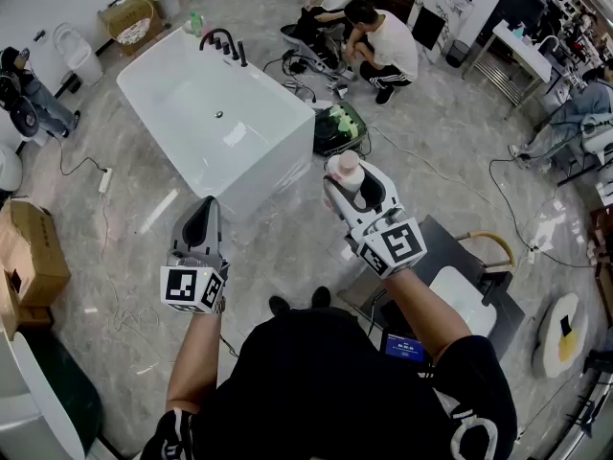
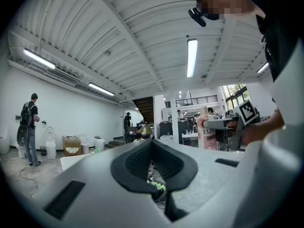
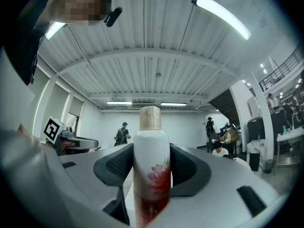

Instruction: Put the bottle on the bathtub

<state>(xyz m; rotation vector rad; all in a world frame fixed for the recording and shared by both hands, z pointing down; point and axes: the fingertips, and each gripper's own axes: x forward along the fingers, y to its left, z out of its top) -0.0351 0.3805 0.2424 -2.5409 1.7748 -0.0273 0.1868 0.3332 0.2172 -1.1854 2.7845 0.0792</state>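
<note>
My right claw (image 1: 352, 192) clamped on bottle (image 3: 151, 175) mid-body; left claw (image 1: 199, 226) closed, empty. Bottle looks rigid, light, slick, so keep grip mid-body.

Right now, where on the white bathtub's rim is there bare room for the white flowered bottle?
The near end rim of the white rectangular bathtub is bare, and so is its left long rim. The far corner is crowded: black faucet fittings and a small green bottle.

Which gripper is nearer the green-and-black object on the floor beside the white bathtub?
Right. The right gripper, holding the white floral bottle, shows just below the green-and-black object in the head view; the left gripper is farther off, lower left.
</note>
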